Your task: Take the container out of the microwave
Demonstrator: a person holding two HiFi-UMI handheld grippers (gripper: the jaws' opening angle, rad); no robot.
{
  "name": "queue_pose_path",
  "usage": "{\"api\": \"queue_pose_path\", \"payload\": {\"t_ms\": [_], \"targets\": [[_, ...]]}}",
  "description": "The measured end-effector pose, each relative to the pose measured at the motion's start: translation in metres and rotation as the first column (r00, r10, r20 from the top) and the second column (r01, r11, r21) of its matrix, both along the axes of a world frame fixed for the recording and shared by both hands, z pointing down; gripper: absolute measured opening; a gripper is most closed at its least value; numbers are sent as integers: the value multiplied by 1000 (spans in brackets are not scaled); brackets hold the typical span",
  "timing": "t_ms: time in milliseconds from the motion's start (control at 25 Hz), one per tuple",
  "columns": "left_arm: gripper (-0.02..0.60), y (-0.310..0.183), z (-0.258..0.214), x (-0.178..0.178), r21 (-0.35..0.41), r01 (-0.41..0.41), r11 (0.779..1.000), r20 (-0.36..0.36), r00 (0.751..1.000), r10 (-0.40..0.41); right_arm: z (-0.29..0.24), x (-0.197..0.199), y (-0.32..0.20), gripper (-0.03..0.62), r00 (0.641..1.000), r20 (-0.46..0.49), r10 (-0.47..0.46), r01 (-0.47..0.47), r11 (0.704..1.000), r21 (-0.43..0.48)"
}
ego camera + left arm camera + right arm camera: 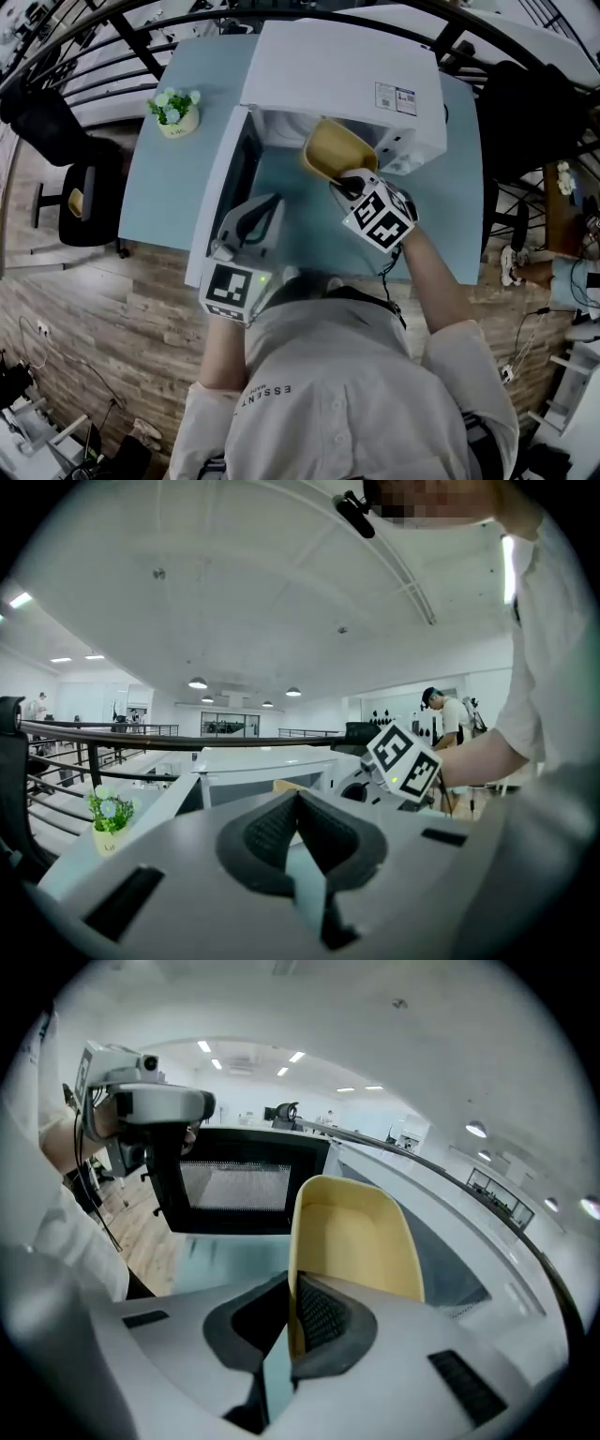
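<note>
The pale yellow container hangs tilted just in front of the white microwave's open cavity, above the light blue table. My right gripper is shut on its near rim, one pad inside the wall and one outside. The microwave door stands swung open to the left. My left gripper hovers beside the door's near edge, its pads together with nothing between them. The right gripper's marker cube shows in the left gripper view.
A small potted plant sits on the table left of the microwave. A black chair stands on the wood floor off the table's left edge. Railings run behind the table.
</note>
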State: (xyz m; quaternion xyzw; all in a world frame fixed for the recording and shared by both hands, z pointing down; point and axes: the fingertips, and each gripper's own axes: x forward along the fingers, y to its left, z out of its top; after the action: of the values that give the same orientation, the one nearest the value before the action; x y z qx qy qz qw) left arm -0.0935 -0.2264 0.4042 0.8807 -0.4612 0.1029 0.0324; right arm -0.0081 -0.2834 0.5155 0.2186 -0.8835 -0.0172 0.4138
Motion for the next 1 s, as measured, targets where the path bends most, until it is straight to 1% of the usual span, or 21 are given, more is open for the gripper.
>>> {"api": "queue_pose_path", "payload": {"t_ms": [120, 200, 320, 480, 560, 680, 840, 1000], "targets": [[2, 3, -3, 5, 8, -6, 1000, 9, 1000, 6, -18, 5, 14, 23, 994, 103, 33, -34, 999, 9], [2, 5, -5, 10, 14, -18, 1000, 15, 1000, 18, -35, 9, 20, 23, 981, 183, 71, -77, 997, 26], [2, 7, -11, 19, 27, -39, 999, 23, 999, 39, -61, 20, 25, 23, 947, 289, 138, -160, 986, 53], [2, 6, -23, 31, 55, -72, 996, 37, 997, 70, -90, 34, 29, 23, 900, 391, 193, -246, 965, 90], [2, 3, -27, 35, 68, -80, 995, 40, 996, 77, -101, 43, 28, 23, 870, 440, 221, -300, 947, 118], [2, -2, -32, 39, 81, -78, 994, 36, 997, 75, -118, 59, 25, 23, 812, 524, 257, -385, 910, 151], [2, -9, -41, 48, 97, -93, 991, 37, 995, 89, -138, 84, 21, 23, 773, 578, 261, -469, 849, 243], [2, -17, -50, 54, 119, -93, 989, 34, 995, 89, -155, 106, 18, 23, 723, 630, 282, -537, 804, 256]]}}
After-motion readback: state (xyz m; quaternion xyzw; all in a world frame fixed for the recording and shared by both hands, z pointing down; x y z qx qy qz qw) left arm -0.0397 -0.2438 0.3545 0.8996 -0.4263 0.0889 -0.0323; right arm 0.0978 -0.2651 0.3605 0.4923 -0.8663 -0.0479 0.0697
